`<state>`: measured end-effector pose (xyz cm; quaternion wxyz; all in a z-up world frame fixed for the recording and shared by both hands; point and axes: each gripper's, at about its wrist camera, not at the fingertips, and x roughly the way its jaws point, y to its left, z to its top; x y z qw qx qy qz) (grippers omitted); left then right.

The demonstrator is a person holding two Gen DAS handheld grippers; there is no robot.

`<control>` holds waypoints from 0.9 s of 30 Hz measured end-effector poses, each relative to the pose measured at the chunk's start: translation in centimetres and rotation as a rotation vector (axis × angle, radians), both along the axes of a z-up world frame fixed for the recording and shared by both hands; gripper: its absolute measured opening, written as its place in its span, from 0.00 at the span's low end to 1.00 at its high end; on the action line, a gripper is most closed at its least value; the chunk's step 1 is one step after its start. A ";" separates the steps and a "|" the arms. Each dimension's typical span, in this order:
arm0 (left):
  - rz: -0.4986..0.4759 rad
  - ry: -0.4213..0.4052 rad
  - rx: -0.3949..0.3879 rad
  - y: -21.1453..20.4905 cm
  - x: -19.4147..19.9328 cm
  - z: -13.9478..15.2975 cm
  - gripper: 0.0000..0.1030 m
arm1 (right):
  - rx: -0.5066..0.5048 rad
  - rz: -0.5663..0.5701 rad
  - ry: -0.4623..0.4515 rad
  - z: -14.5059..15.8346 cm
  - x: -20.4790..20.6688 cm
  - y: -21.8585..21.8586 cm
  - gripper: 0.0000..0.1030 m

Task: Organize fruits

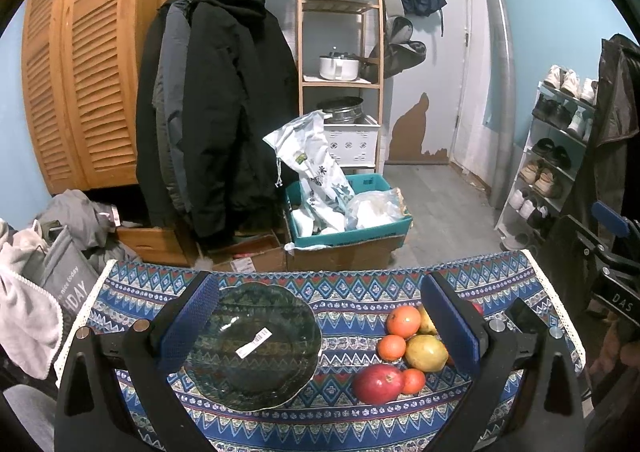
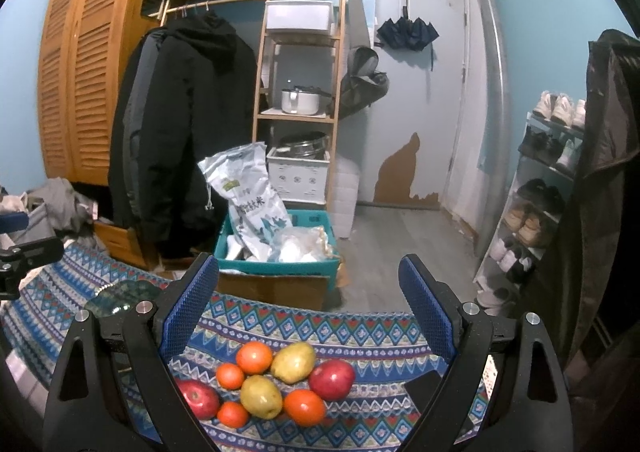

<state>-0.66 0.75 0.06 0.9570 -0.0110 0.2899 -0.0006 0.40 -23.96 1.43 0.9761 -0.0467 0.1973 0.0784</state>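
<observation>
A: So, where does each gripper stand?

B: Both hang above the patterned tablecloth (image 2: 360,336) with jaws spread wide and nothing between them. The left gripper (image 1: 320,328) frames the dark green scalloped plate (image 1: 256,348), which sits just inside its left finger and carries a white sticker. My guess is that the plate is the place the fruit is meant to go.

A: And the fruit?

B: Bunched together in one cluster. In the right wrist view it lies squarely between the open jaws of the right gripper (image 2: 308,308), low in the gap: two red apples (image 2: 332,379), two yellow-green pears (image 2: 261,396), and four orange fruits (image 2: 305,407), likely oranges or tangerines, most of them touching a neighbour. From the left gripper the same heap lies against the inner side of its right finger, apart from the plate.

A: Why held like that?

B: I judge the right gripper is lined up for a first pick, open wide enough to take any single piece. Nothing is on the plate yet, so the sorting looks unstarted.

A: Any hazard?

B: A dark phone (image 2: 426,388) lies just inside the right finger, and round fruit packed this close may roll when one is lifted.
</observation>
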 end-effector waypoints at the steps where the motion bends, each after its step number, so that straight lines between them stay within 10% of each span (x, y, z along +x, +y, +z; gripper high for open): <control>1: 0.002 0.001 -0.001 0.0 0.0 0.0 0.99 | 0.000 0.001 0.000 -0.1 -0.1 0.0 0.87; 27: -0.003 0.004 -0.010 0.3 0.1 0.1 0.99 | -0.021 0.031 -0.008 0.2 -0.7 0.8 0.87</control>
